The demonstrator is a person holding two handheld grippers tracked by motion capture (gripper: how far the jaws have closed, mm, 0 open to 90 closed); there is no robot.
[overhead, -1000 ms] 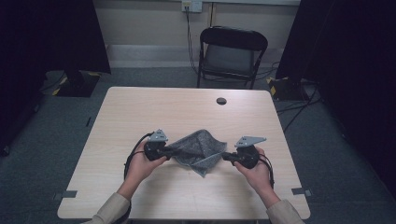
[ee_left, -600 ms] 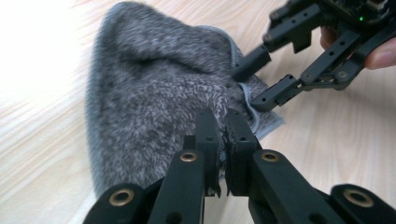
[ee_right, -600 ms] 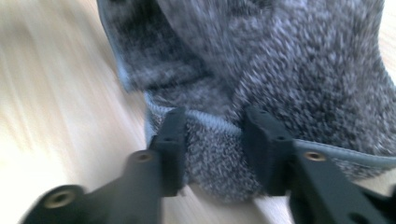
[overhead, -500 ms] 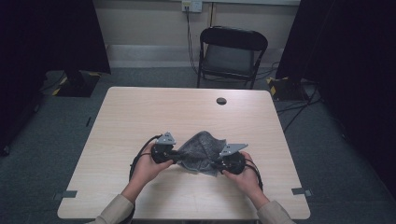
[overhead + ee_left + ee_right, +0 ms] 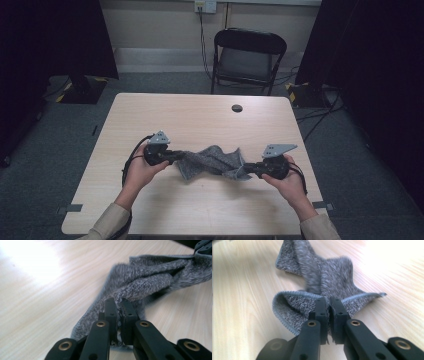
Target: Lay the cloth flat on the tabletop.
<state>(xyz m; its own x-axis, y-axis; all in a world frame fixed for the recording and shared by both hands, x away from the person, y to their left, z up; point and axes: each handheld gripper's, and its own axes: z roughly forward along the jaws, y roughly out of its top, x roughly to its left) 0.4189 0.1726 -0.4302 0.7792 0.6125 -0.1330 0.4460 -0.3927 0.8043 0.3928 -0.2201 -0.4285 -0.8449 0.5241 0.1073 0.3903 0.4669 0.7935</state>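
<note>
A grey, fuzzy knitted cloth (image 5: 212,162) with a stitched hem, bunched and twisted into folds, stretches sideways just below the high view's centre, sagging onto the table (image 5: 200,120).

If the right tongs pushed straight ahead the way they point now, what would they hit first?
The grey cloth they already clamp; past it, probably the left tongs holding the far end, though depth is hard to judge.
</note>
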